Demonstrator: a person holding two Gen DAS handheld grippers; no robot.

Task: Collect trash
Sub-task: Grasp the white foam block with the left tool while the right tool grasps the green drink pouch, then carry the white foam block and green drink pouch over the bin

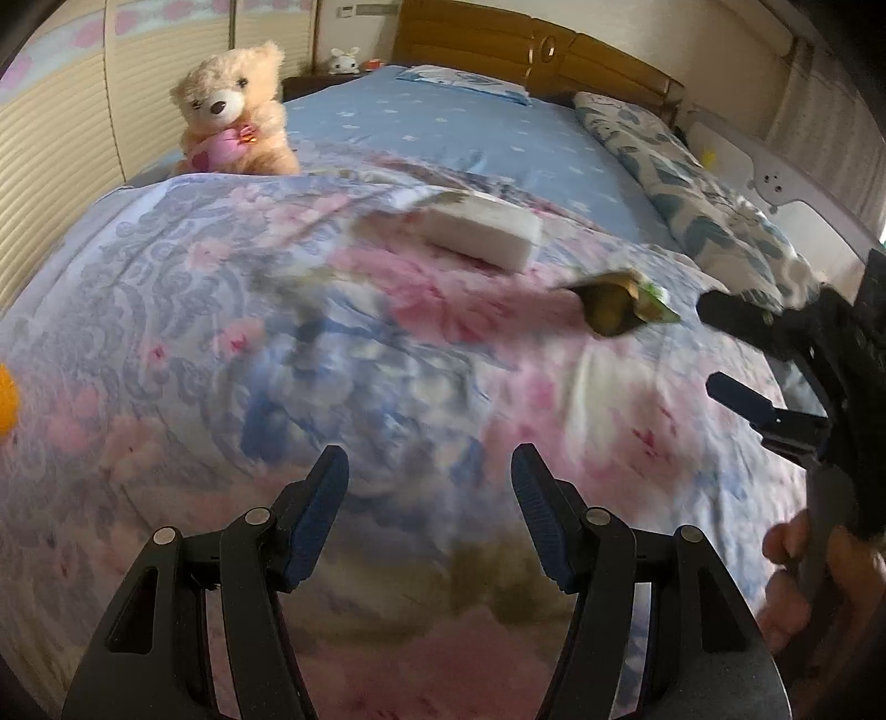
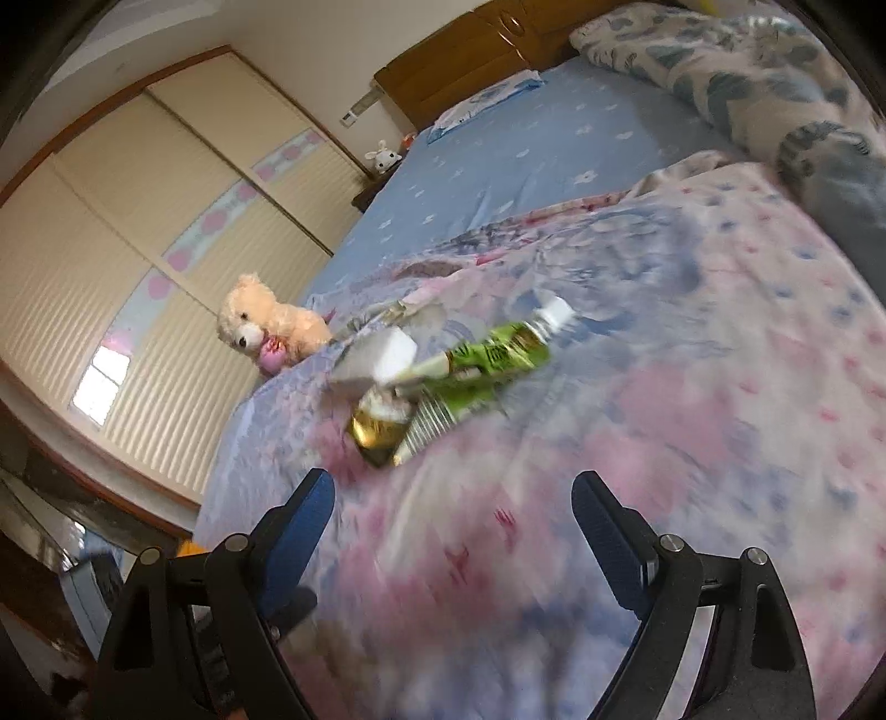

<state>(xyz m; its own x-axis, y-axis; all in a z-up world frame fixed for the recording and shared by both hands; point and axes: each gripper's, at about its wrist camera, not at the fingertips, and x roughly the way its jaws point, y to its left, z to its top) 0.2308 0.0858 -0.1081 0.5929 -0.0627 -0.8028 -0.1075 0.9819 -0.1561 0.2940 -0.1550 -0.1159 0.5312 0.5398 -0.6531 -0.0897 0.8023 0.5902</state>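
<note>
A plastic bottle (image 2: 470,382) with a green label and white cap lies on its side on the floral quilt (image 2: 692,415); in the left wrist view the bottle (image 1: 620,302) shows end-on at the right. Beside it rests a white block (image 1: 482,232), also seen as the white block (image 2: 382,354) in the right wrist view. My left gripper (image 1: 431,471) hovers open over bare quilt, nothing between its fingers. My right gripper (image 2: 453,498) is open, short of the bottle; in the left wrist view the right gripper (image 1: 711,346) comes in from the right, held by a hand (image 1: 803,576).
A cream teddy bear (image 1: 235,113) sits at the quilt's far left edge. A blue sheet (image 1: 443,127), a leaf-patterned pillow (image 1: 692,188) and a wooden headboard (image 1: 531,44) lie beyond. A louvred wardrobe (image 2: 138,277) stands left of the bed. Something orange (image 1: 6,399) shows at the left edge.
</note>
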